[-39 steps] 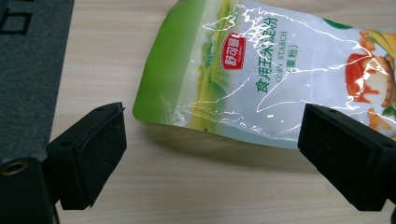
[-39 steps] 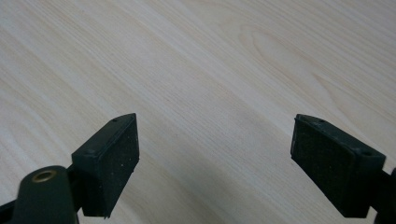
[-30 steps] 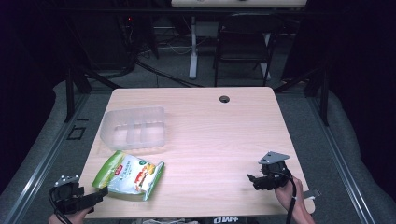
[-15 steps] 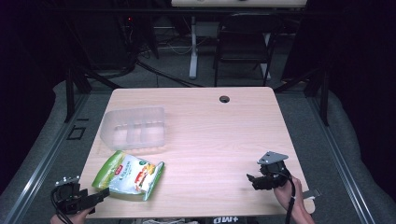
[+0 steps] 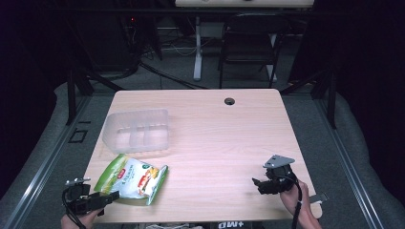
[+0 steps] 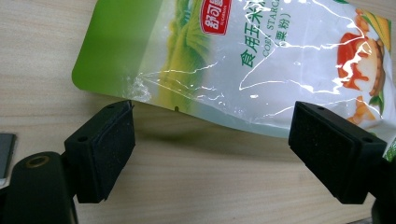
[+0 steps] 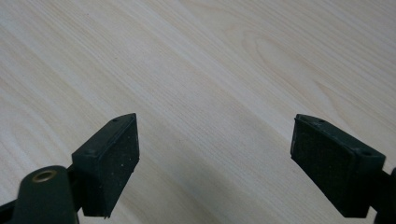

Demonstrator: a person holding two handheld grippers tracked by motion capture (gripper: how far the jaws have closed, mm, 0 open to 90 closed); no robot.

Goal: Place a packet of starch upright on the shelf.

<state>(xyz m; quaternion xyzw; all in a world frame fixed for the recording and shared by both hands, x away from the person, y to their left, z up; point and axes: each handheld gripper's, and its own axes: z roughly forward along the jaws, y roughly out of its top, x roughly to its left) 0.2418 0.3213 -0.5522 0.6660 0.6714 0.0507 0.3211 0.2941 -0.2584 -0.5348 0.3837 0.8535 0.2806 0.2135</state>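
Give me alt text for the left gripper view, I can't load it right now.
A green and white corn starch pouch lies flat on the wooden table, its near edge just beyond the left tool, whose two black jaws stand wide open and touch nothing. The pouch has red and green printed lettering and a glossy, creased surface.

Left gripper: shifted along the counter's near edge toward the green-and-white starch pouch. Fingers now wide apart, just short of the pouch's near edge, no contact.

Right gripper: position nearly unchanged, a slight shift at most.
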